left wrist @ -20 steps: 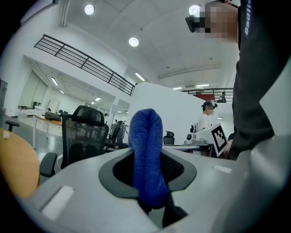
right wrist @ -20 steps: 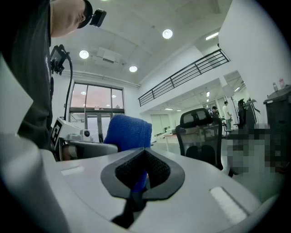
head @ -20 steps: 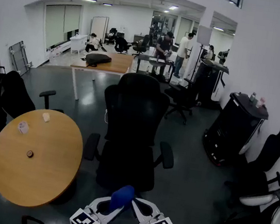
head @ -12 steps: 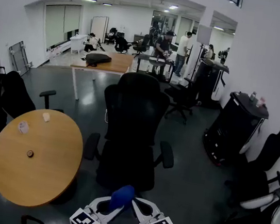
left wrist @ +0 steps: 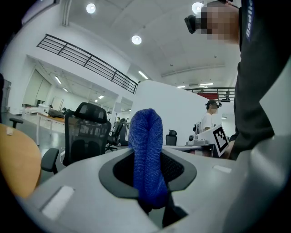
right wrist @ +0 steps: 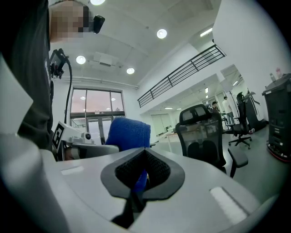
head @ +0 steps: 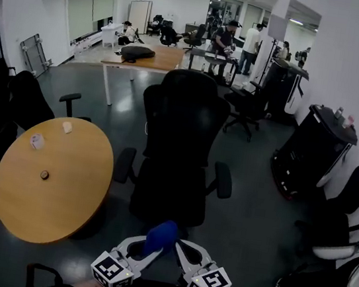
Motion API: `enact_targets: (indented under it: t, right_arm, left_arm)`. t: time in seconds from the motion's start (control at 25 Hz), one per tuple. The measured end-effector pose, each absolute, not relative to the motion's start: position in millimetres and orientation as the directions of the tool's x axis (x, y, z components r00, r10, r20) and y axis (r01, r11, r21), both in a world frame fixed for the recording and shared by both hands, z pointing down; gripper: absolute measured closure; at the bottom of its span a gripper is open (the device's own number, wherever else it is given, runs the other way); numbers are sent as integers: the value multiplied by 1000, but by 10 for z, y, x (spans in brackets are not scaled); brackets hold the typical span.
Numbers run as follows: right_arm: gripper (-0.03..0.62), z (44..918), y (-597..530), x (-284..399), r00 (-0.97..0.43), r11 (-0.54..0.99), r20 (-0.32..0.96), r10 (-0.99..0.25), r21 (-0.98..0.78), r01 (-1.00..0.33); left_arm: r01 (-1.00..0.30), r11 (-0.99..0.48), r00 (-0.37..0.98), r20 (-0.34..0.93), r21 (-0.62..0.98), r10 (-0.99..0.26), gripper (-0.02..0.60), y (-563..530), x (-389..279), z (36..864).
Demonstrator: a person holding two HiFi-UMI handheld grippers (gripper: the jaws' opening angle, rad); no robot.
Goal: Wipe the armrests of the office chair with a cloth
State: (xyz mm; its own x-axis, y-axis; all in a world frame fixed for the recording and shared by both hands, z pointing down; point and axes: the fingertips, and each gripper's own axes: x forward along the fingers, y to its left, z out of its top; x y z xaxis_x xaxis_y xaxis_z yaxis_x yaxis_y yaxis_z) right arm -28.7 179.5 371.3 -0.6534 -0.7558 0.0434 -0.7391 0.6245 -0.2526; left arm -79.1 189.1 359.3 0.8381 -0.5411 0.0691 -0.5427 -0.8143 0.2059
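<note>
Both jaw pairs stand narrow: my left gripper (left wrist: 148,179) clamps the folded blue cloth (head: 161,236), my right gripper (right wrist: 141,176) pinches a sliver of it.

**Around the Office**

A round wooden table (head: 49,210) stands at left, bearing two small white items (head: 35,141) and a dark disc (head: 44,175). Beyond it is a rectangular desk (head: 158,61) with a black bag (head: 137,53). A black cabinet (head: 312,152) stands at right, and people (head: 227,38) are gathered far back.
</note>
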Motion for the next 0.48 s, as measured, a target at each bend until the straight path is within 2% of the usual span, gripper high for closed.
enact_targets:
  t: [0.48]
  right_arm:
    - [591, 3751, 1766, -111, -748, 709, 19, -664, -304, -637]
  left_arm:
    - [-669, -721, 743, 123, 180, -658, 456, 1881, -604, 3562]
